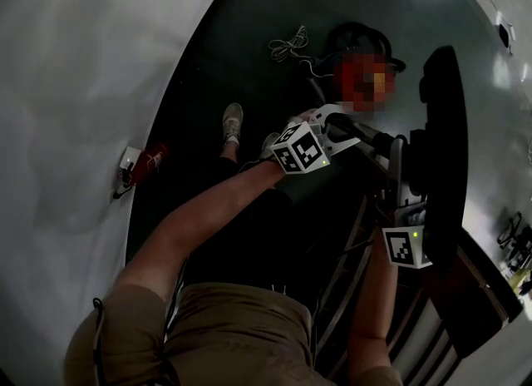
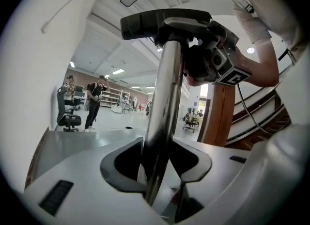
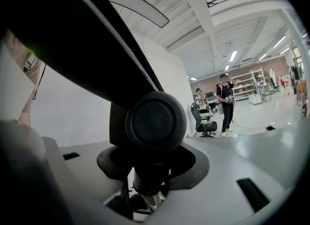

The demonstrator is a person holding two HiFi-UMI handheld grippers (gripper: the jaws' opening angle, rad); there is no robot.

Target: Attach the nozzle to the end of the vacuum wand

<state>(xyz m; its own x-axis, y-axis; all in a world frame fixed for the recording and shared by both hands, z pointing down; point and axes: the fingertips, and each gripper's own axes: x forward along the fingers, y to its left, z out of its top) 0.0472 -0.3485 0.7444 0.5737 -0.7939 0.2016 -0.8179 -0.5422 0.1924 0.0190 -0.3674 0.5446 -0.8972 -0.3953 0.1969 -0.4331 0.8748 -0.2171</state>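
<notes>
Grippers: two are seen, one in each of the person's hands, both raised in front of the body.
Left gripper (image 2: 156,163): clenched on the wand, which is pinched between its two jaws low on the shaft.
Right gripper (image 3: 151,173): clamped round a black neck of the nozzle, with one round black part sitting just above the jaws.
Wand (image 2: 164,103): one shiny metal tube is seen rising from the left jaws up to the nozzle.
Nozzle (image 2: 164,23): one black floor head is set across the top end of the wand and touches it. Whether it is locked on cannot be told.
People behind: two are seen far off near the shelves, one standing (image 2: 94,105) and one further back (image 2: 70,84).
Office chair (image 2: 68,115): one is seen just beside those two people.
Floor, head view: one tangled cable (image 1: 291,43) is seen on the dark floor, and one red item (image 1: 150,160) at the foot of the white wall.
</notes>
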